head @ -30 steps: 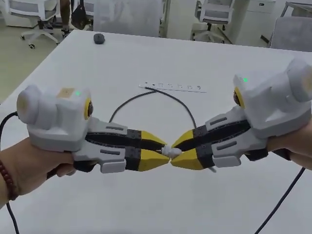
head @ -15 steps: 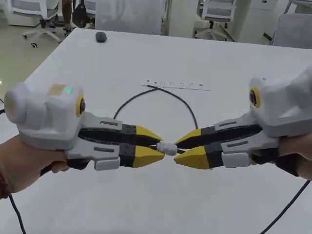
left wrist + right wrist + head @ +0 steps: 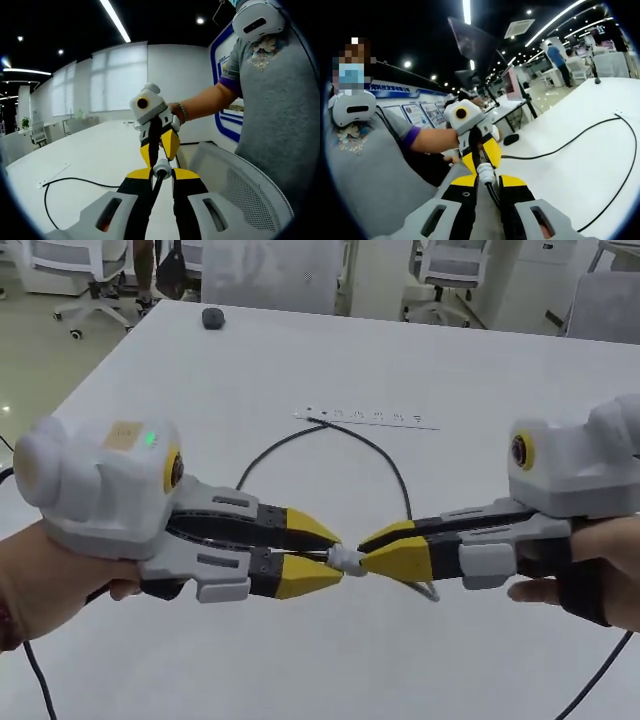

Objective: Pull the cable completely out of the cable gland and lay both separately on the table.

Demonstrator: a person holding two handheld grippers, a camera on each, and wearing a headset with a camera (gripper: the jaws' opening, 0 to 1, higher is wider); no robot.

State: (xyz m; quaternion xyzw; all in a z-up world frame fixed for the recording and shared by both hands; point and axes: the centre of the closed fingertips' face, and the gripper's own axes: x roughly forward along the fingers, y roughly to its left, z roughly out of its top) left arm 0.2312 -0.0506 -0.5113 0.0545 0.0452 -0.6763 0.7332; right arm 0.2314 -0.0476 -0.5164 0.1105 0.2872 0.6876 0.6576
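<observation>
We had the gland (image 3: 347, 560) up off the table (image 3: 250, 360), between the two gripper tips, which pointed nose to nose. The left gripper (image 3: 338, 556) was closed, and as far as we could tell it was pinching the gland itself. A short dark stub of cable ran back between its jaws. The right gripper (image 3: 364, 548) was also closed down narrow, and we judged it was on the cable (image 3: 392, 468) just beside the gland's other end. We could not see the exact contact there. From that gripper the cable dropped out below and ran in a wide loop across the table towards a white strip (image 3: 365, 418), well away from us.

We judged the gland to be a small, light piece of hard white plastic, smooth enough to twist or squirt out of a tip pinch. It was best held square across its body, not on an edge.

The cable looked thin, limp and rubber-jacketed. It would grip well but be useless to push, and it would bend wherever it was held far from the gland. We thought the best hold was right at the gland's mouth, with the pull kept straight along the gland's axis.

The inner seal would probably resist and then let go all at once, so the gland could jump from the jaws. The loop on the table should add little drag.
</observation>
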